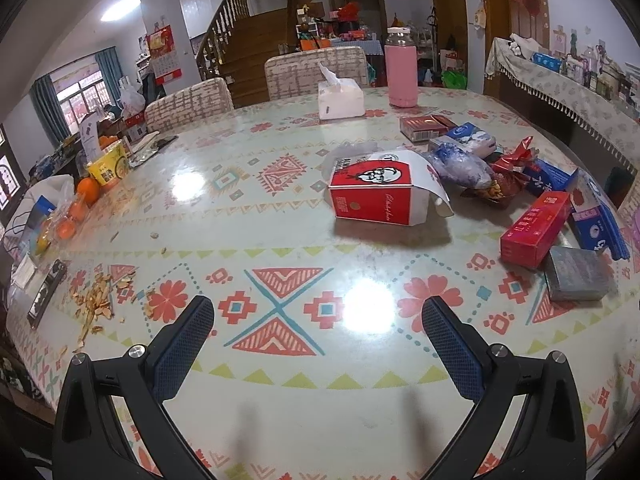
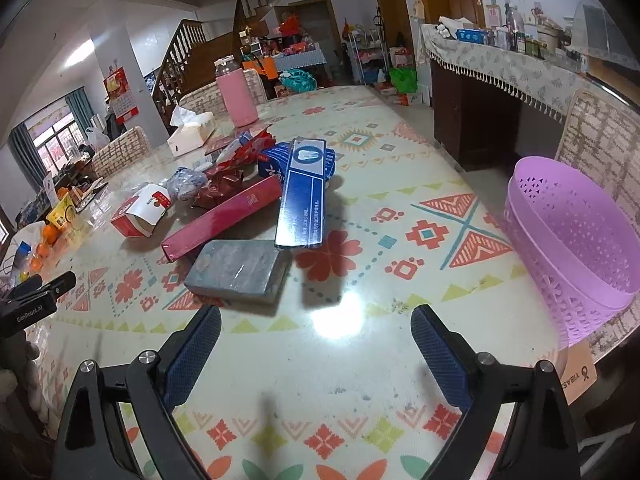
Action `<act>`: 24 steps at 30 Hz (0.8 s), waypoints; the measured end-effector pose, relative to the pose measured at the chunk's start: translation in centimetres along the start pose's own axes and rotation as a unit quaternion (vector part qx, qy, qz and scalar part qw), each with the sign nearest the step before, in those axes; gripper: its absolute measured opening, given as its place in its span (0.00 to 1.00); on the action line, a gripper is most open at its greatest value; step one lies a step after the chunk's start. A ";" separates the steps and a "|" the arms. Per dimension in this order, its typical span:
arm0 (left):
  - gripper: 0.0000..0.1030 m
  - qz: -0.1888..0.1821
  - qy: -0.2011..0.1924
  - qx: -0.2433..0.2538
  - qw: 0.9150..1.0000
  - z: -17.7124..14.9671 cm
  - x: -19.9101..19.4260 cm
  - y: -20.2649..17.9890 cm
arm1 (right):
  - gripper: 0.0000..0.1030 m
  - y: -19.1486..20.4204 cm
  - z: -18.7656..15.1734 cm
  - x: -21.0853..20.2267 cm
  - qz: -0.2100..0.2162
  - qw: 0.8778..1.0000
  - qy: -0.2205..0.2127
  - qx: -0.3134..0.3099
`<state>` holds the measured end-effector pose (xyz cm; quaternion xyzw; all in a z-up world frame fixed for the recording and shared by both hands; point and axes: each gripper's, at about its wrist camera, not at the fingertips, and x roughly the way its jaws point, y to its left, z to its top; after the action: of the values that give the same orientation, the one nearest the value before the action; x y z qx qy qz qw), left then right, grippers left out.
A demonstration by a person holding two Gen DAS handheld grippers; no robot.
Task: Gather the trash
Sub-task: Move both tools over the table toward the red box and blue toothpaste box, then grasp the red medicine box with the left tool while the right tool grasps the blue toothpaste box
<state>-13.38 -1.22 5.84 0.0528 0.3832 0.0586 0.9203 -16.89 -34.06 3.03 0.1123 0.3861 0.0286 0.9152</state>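
1. Low over the glossy patterned tablecloth [image 1: 280, 240], the left gripper [image 1: 318, 314] hangs with its blue-padded fingers [image 1: 188, 344] spread wide and nothing between them.
2. The right gripper [image 2: 316, 322] hovers likewise, its jaws released and gripping nothing.
3. Just beyond the right gripper lies a flat grey foil-wrapped box [image 2: 240, 270], touching a long red carton [image 2: 222, 220] behind it.
4. A long blue toothpaste box [image 2: 304, 196] rests on the heap, one end on the red carton.
5. At the table's right edge stands a lilac perforated plastic basket [image 2: 572, 240], well apart from the trash.
6. Farther in, a red-and-white fried-chicken carton [image 1: 376, 192] lies on its side, beside crumpled wrappers [image 1: 504, 172].
7. A scatter of nut shells [image 1: 100, 300] litters the left side.
8. Beyond stand a white tissue pack [image 1: 340, 98] and a pink cylindrical flask [image 1: 401, 68].
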 end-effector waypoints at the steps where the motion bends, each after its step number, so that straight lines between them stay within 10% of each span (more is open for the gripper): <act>1: 1.00 -0.005 0.002 0.001 1.000 0.1 0.1 -0.1 | 0.95 -0.1 0.1 0.1 0.001 1.000 0.001 0.002; 16: 1.00 -0.189 0.019 0.081 0.978 6.0 1.9 -7.8 | 0.90 1.2 7.8 4.2 -0.009 0.999 -0.021 -0.036; 22: 1.00 -0.249 0.064 0.114 0.960 7.8 5.7 -12.5 | 0.61 0.6 8.6 8.4 -0.002 1.000 0.020 -0.019; 24: 1.00 -0.258 0.080 0.123 0.955 8.0 6.9 -13.6 | 0.34 -0.1 8.7 9.2 0.014 0.999 0.036 -0.003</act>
<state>-1.97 -14.06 4.64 0.0605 0.4600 -0.2242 0.8570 -4.30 -34.46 2.45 0.1135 0.4168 0.0466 0.9007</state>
